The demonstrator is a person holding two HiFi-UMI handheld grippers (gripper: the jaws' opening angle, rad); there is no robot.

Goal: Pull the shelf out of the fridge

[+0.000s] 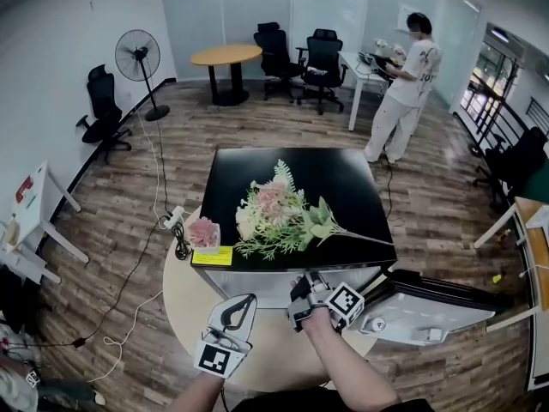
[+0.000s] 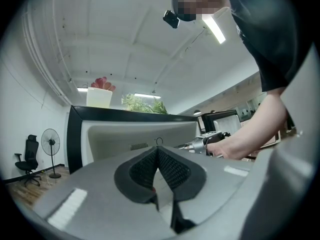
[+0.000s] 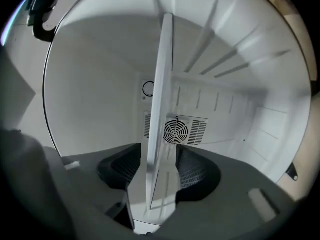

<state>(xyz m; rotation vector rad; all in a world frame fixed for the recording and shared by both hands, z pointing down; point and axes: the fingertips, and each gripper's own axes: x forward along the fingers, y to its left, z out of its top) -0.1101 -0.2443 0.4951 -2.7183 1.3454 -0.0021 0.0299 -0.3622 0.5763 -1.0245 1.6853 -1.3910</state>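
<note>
A small fridge (image 1: 352, 187) with a glossy black top stood on a round pale tabletop (image 1: 184, 290), its door (image 1: 429, 312) swung open to the right. On the top lay a bunch of artificial flowers (image 1: 279, 217), with a small white pot of pink blooms (image 1: 204, 233) at the near left corner. The right gripper (image 1: 300, 297) reached into the open front of the fridge. In the right gripper view the shelf (image 3: 161, 109) appeared edge-on, still inside the white compartment and running from the jaws toward the back wall, where a round fan grille (image 3: 176, 131) sat. The right gripper (image 3: 159, 171) pinched the near edge of the shelf between its ribbed black pads. The left gripper (image 1: 243, 303) was held just left of the right one, in front of the fridge and apart from it. In the left gripper view the left gripper (image 2: 159, 159) had its pads pressed together at the tips with nothing between them, facing the fridge's outer wall (image 2: 125, 134).
</note>
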